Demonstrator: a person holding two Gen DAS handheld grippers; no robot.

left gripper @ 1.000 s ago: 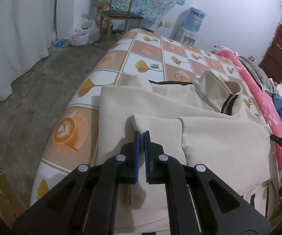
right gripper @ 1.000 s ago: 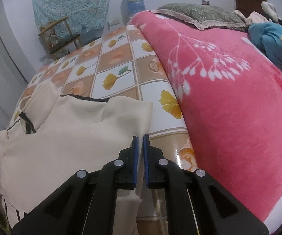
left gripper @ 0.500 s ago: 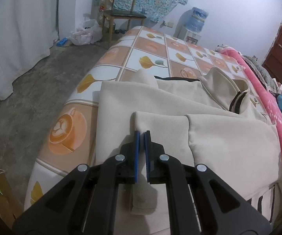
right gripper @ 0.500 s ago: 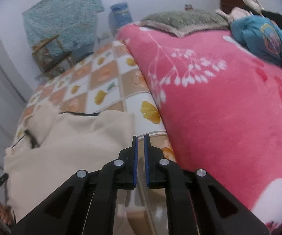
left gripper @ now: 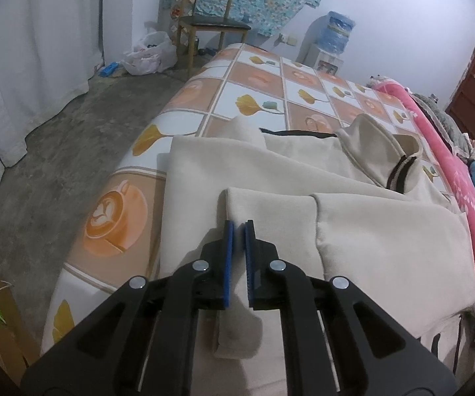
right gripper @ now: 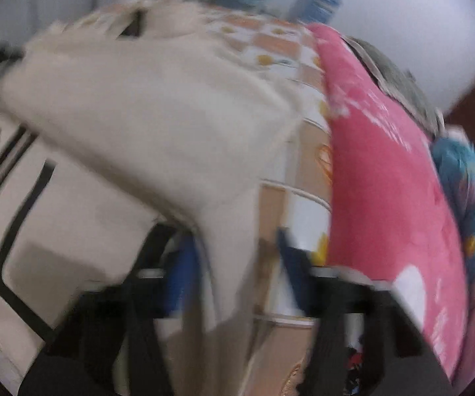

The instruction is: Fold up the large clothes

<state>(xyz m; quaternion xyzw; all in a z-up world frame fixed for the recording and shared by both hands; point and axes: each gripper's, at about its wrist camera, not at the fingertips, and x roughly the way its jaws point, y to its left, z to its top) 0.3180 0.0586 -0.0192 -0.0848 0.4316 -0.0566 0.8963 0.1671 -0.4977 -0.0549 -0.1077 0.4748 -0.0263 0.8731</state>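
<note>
Cream fleece zip-collar jacket (left gripper: 353,224) lies folded on the tile-print bed cover (left gripper: 264,76), beside a pink floral blanket (right gripper: 379,171). We see our left gripper (left gripper: 238,231) pinched shut on its folded sleeve; our right gripper (right gripper: 237,254), blurred, has jaws opening with the jacket's edge between them.

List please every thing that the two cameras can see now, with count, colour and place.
jacket: one, cream with black trim, spread folded on the tablecloth
tablecloth: one, orange and white squares, on the bed
blanket: one, pink, right of the jacket
chair: one, wooden with dark seat, at the far wall
water dispenser: one, white with blue bottle, far corner
plastic bag: one, white, on the floor
left gripper: black with blue pads, shut on a jacket fold
right gripper: blurred, jaws opening beside the jacket edge
</note>
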